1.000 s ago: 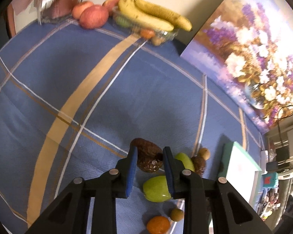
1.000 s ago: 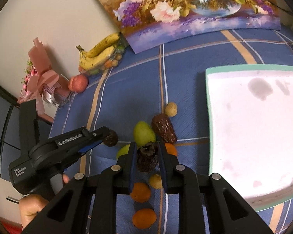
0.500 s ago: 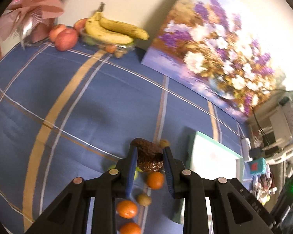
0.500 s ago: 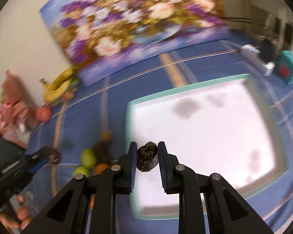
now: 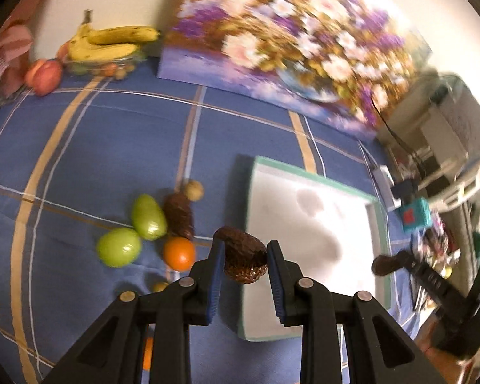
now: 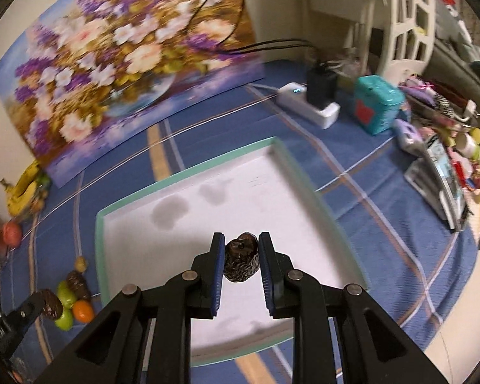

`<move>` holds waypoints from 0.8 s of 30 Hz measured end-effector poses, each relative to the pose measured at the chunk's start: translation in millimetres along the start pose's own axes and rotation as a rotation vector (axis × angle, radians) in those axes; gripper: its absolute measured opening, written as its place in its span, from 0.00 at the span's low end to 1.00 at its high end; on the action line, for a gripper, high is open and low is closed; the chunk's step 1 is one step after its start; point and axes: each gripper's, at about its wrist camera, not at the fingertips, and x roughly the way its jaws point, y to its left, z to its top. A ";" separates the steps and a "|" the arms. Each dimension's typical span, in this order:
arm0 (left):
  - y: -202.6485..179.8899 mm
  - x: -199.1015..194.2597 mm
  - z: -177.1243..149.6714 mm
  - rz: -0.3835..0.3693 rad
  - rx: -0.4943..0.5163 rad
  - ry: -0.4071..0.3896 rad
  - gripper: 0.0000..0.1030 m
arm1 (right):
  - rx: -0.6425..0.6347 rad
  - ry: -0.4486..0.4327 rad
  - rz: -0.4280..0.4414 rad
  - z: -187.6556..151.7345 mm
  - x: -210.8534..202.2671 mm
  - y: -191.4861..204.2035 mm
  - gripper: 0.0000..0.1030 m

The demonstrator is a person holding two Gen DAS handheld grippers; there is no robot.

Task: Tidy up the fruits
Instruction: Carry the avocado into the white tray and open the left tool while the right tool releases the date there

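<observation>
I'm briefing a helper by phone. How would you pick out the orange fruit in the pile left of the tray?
Start at the white tray with a green rim on the blue cloth. Left of it lies a fruit cluster. The orange fruit is its round, bright member, touching a dark brown fruit and beside two green fruits.

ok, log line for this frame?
left claw: shut on brown fruit | right claw: shut on dark fruit, over tray | tray: no fruit

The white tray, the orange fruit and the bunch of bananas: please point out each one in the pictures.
white tray (image 6: 188, 224), right wrist view, bare floor of the tray.
orange fruit (image 5: 178, 252), left wrist view, middle of its skin.
bunch of bananas (image 5: 112, 41), left wrist view, middle of the bunch.
</observation>
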 end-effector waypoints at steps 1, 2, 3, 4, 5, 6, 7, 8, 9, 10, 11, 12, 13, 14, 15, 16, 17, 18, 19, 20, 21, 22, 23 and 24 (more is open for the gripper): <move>-6.8 2.6 -3.3 0.005 0.020 0.006 0.28 | 0.002 -0.003 -0.006 0.1 -0.4 -0.6 0.21; -15.2 6.7 -7.5 0.012 0.046 0.015 0.28 | 0.005 -0.005 -0.010 0.0 -0.9 -2.3 0.21; -20.7 9.8 -10.6 0.015 0.063 0.022 0.28 | 0.007 -0.005 -0.013 -0.3 -2.1 -3.9 0.21; -25.9 13.4 -13.2 0.016 0.078 0.030 0.28 | 0.010 -0.006 -0.013 -0.2 -2.1 -5.6 0.21; -31.1 16.9 -16.1 0.016 0.093 0.038 0.28 | 0.011 -0.004 -0.014 -0.7 -2.1 -6.1 0.21; -35.4 20.1 -18.7 0.017 0.105 0.046 0.28 | 0.011 0.000 -0.015 -1.3 -0.8 -6.4 0.21; -39.2 23.4 -20.2 0.021 0.116 0.053 0.28 | 0.012 0.004 -0.014 -1.8 0.6 -6.4 0.21; -44.1 27.4 -22.9 0.028 0.132 0.059 0.28 | 0.015 0.012 -0.010 -2.5 3.1 -6.6 0.21; -46.9 30.2 -24.9 0.033 0.143 0.064 0.28 | 0.017 0.019 -0.006 -2.7 5.3 -7.5 0.21; -49.6 33.4 -26.9 0.037 0.153 0.069 0.28 | 0.019 0.030 -0.003 -3.3 8.7 -8.2 0.21; -52.5 37.5 -29.3 0.038 0.162 0.077 0.28 | 0.019 0.041 -0.003 -4.0 12.1 -8.4 0.21; -55.0 40.3 -31.1 0.037 0.167 0.084 0.28 | 0.019 0.048 -0.003 -4.7 14.2 -8.0 0.21; -56.5 43.2 -32.4 0.035 0.170 0.092 0.28 | 0.017 0.057 -0.002 -5.6 16.9 -8.0 0.21; -58.0 47.2 -34.1 0.035 0.173 0.100 0.28 | 0.015 0.064 -0.004 -6.4 19.3 -7.7 0.22; -58.8 49.7 -35.3 0.039 0.176 0.104 0.28 | 0.012 0.068 -0.006 -7.5 20.9 -7.9 0.21; -59.8 52.6 -36.6 0.046 0.182 0.108 0.28 | 0.011 0.073 -0.009 -8.0 22.6 -8.0 0.22; -61.1 56.4 -38.2 0.057 0.190 0.112 0.28 | 0.011 0.080 -0.012 -8.9 25.2 -8.4 0.22; -62.0 59.5 -39.4 0.065 0.195 0.118 0.28 | 0.012 0.086 -0.013 -9.5 27.3 -9.2 0.22; -62.2 62.9 -40.7 0.070 0.197 0.126 0.28 | 0.015 0.096 -0.013 -10.7 30.7 -10.1 0.21; -61.7 66.4 -42.1 0.074 0.198 0.137 0.28 | 0.017 0.105 -0.013 -11.7 33.4 -10.7 0.21; -61.4 69.3 -42.8 0.076 0.197 0.145 0.28 | 0.017 0.113 -0.014 -12.5 36.1 -10.5 0.21; -61.0 72.0 -43.3 0.078 0.195 0.153 0.28 | 0.016 0.120 -0.015 -13.2 38.8 -10.5 0.21; -60.6 75.5 -44.0 0.084 0.194 0.161 0.28 | 0.016 0.126 -0.016 -13.6 41.1 -10.7 0.21; -60.5 77.4 -44.6 0.088 0.195 0.165 0.28 | 0.016 0.134 -0.014 -14.4 44.2 -11.1 0.21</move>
